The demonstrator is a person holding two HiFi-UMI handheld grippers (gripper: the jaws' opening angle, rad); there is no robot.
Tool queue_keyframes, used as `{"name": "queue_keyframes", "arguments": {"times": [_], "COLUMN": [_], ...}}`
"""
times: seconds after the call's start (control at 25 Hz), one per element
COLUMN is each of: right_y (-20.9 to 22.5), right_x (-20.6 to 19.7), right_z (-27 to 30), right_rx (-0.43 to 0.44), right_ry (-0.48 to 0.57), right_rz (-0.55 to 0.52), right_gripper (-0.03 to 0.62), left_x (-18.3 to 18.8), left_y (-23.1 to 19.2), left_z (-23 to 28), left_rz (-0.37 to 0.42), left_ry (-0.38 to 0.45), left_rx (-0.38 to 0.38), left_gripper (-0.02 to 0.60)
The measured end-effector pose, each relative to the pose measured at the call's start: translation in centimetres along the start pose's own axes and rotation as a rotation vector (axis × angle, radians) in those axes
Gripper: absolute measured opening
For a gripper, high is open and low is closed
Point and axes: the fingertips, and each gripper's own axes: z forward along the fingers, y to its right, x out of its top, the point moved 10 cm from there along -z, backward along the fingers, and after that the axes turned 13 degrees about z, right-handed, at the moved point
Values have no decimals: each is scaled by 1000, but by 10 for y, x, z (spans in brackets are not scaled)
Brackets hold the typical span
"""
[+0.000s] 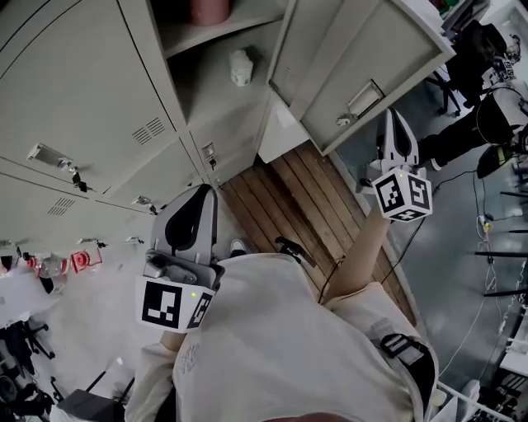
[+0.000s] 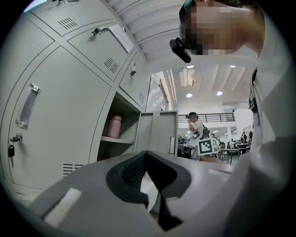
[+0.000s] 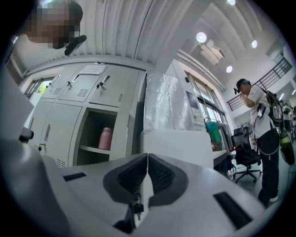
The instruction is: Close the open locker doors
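The open locker door (image 1: 363,66) is being seen swung outward beside the compartment holding a pink bottle (image 1: 210,10). The right gripper (image 1: 394,124) is being held just beside the door's edge, its jaws pressed together. The left gripper (image 1: 198,198) is being held lower, its jaws likewise pressed together.

Your left gripper (image 1: 202,194) sits close in front of your chest (image 1: 280,346), jaws together. Your right arm (image 1: 363,264) stretches away from it, the right gripper (image 1: 394,117) with jaws also closed.

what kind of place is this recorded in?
Probably the locker corner of an open lab or workspace: a bank of grey metal lockers, one door hanging open, with an office chair and a person carrying gear beyond.
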Motion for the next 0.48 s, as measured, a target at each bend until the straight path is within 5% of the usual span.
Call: {"name": "queue_keyframes", "arguments": {"times": [0.48], "right_y": [-27], "right_x": [-14], "right_z": [8], "right_rx": [142], "right_ry": [-9], "right_rz": [74], "right_gripper": [12], "left_x": [1], "left_y": [-7], "left_z": [-9], "left_rz": [18], "left_ry": [1], "left_rx": [46], "left_gripper": [8]}}
